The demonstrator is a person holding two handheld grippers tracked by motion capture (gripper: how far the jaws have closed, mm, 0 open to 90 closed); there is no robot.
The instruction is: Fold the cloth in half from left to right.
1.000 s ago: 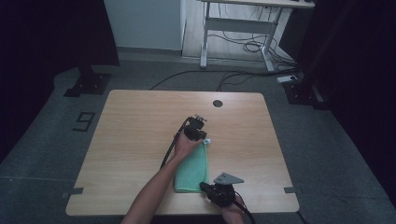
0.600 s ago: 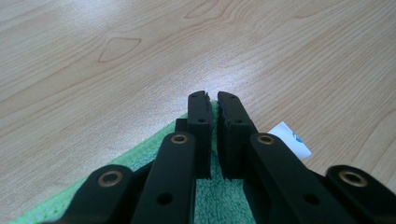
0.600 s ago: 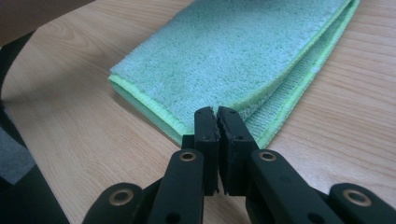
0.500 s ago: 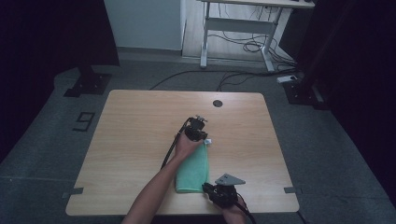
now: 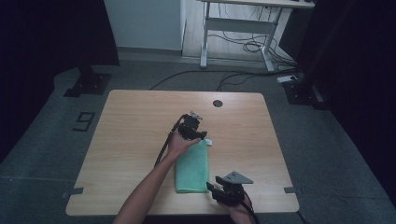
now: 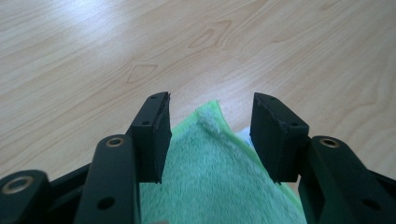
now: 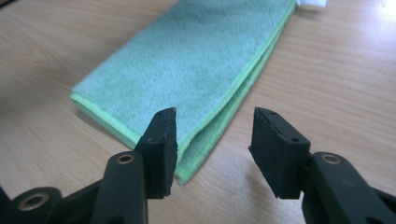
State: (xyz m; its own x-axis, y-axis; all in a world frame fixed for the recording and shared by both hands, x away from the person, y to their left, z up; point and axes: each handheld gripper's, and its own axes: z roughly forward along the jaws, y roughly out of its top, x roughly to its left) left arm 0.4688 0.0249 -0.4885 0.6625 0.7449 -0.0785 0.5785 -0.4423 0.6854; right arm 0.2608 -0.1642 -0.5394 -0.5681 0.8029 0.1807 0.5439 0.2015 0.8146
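Grey floor around wooden table. White desk frame behind, cables beneath. Dark stand base left; surroundings dim.

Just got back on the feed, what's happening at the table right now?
A person is working a folded green towel on the wooden table with two handheld grippers. The left gripper sits open over the towel's far corner. The right gripper is open at the near corner, one jaw over the folded edge. Neither grips the cloth.

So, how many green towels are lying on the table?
1. The folded green towel lies on the table near its front edge, between the left claw at its far end and the right claw at its near corner.
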